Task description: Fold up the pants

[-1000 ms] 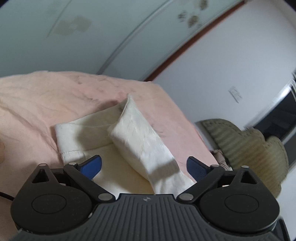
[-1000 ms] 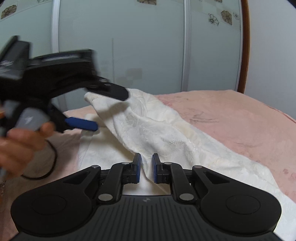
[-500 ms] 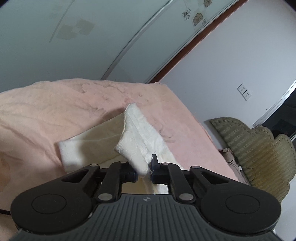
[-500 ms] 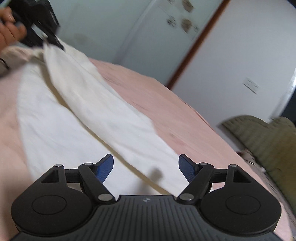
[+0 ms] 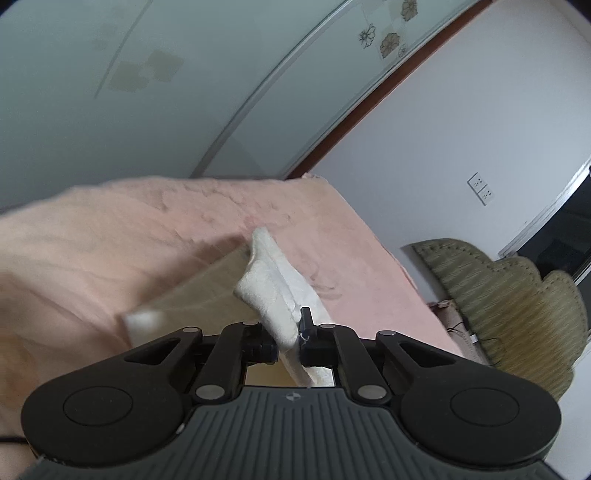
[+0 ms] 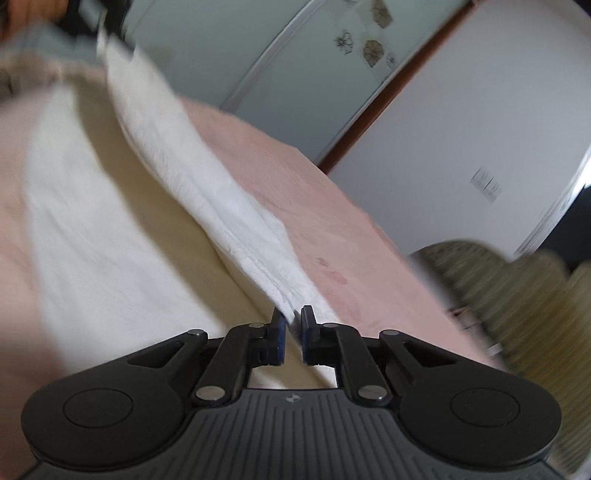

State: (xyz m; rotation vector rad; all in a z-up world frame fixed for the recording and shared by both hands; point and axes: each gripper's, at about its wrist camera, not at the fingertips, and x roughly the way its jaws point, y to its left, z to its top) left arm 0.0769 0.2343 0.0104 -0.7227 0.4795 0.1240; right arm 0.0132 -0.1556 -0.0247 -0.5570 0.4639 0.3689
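Cream-white pants [image 6: 96,236] lie on a pink bedspread [image 5: 110,240]. My left gripper [image 5: 288,341] is shut on a raised fold of the pants [image 5: 273,284], held above the bed. My right gripper [image 6: 292,332] is shut on the other end of the same raised layer [image 6: 207,177], which stretches taut up to the left gripper [image 6: 92,18] at the top left of the right wrist view. The lower layer stays flat on the bed.
An olive quilted chair [image 5: 509,306] stands to the right of the bed. Sliding wardrobe doors [image 5: 184,92] stand behind the bed. The bed's right edge [image 6: 424,295] runs close to the pants.
My left gripper shut on the fold, then lifted it. My right gripper let go, moved along the pants, and has shut on the raised layer's near end.
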